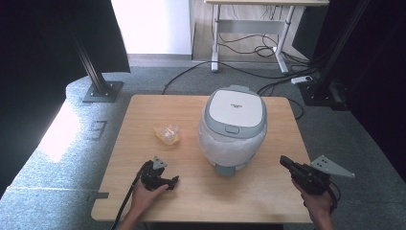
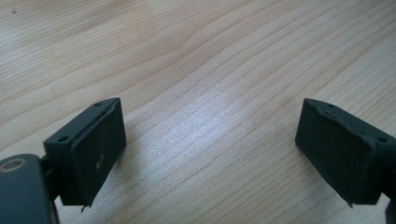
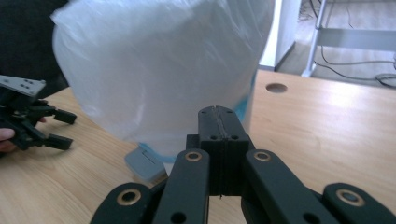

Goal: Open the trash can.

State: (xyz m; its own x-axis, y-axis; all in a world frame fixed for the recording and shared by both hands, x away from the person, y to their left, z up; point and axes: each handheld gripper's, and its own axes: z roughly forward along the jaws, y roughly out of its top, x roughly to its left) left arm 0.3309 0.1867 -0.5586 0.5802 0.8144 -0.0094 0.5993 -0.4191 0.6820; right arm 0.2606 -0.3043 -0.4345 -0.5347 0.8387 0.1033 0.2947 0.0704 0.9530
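A grey and white rice cooker (image 1: 233, 127), lid down, stands mid-table; its body (image 3: 159, 70) is wrapped in white plastic film. A small crumpled clear-yellow bag (image 1: 167, 133) lies to its left. My left gripper (image 1: 171, 183) rests low on the near-left part of the table, held by a hand, jaws wide apart over bare wood (image 2: 210, 126) with nothing between them. That left gripper (image 3: 60, 128) also shows open at the left of the right gripper view. My right gripper (image 1: 283, 161) hovers near the table's right edge, pointing at the cooker, its jaws pressed together (image 3: 219, 112) and empty.
The wooden table (image 1: 143, 108) has a round cable hole (image 3: 276, 87) near its far side. Beyond it are grey carpet, black frame posts (image 1: 93, 67), floor cables (image 1: 249, 48) and a desk's legs (image 1: 215, 38).
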